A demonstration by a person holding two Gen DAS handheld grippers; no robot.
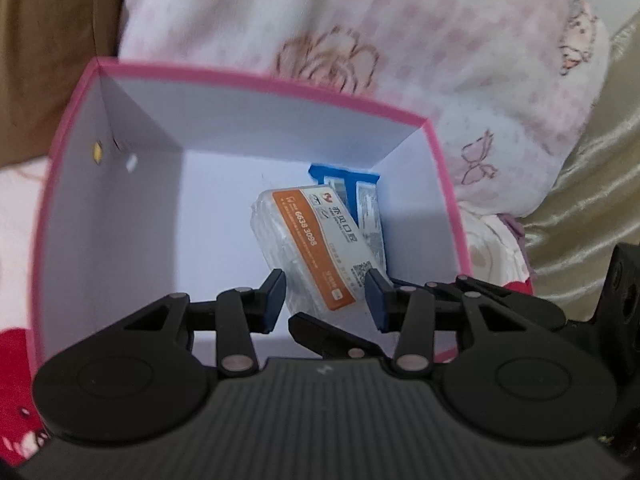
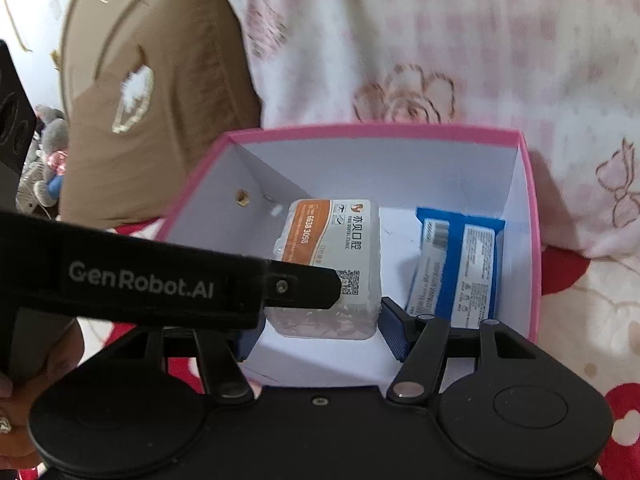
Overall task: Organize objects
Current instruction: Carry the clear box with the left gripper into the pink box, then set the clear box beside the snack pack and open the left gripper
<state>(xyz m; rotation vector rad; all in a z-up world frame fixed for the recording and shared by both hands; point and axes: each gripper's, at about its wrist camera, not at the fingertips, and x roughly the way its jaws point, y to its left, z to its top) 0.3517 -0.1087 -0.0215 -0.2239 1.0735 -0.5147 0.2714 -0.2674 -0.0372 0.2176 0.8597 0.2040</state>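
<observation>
A pink box [image 1: 260, 76] [image 2: 372, 132] with a white inside stands open on the bedding. A clear plastic box [image 1: 316, 240] [image 2: 332, 240] with an orange and white label hangs tilted inside it. My left gripper [image 1: 326, 300] is shut on its lower end; one of the left fingers [image 2: 300, 288] lies across the label by the QR code. My right gripper [image 2: 318, 336] holds the same box from below, pads at its two sides, the left pad partly hidden. A blue snack packet [image 1: 368, 204] [image 2: 460, 264] leans in the pink box's right corner.
Pink floral bedding [image 1: 400, 20] rises behind the box. A brown cushion [image 2: 140, 80] stands at the left, cream satin fabric [image 1: 592, 200] at the right. A grey plush toy [image 2: 48, 136] sits far left. Red-patterned cloth [image 1: 16, 360] lies under the box.
</observation>
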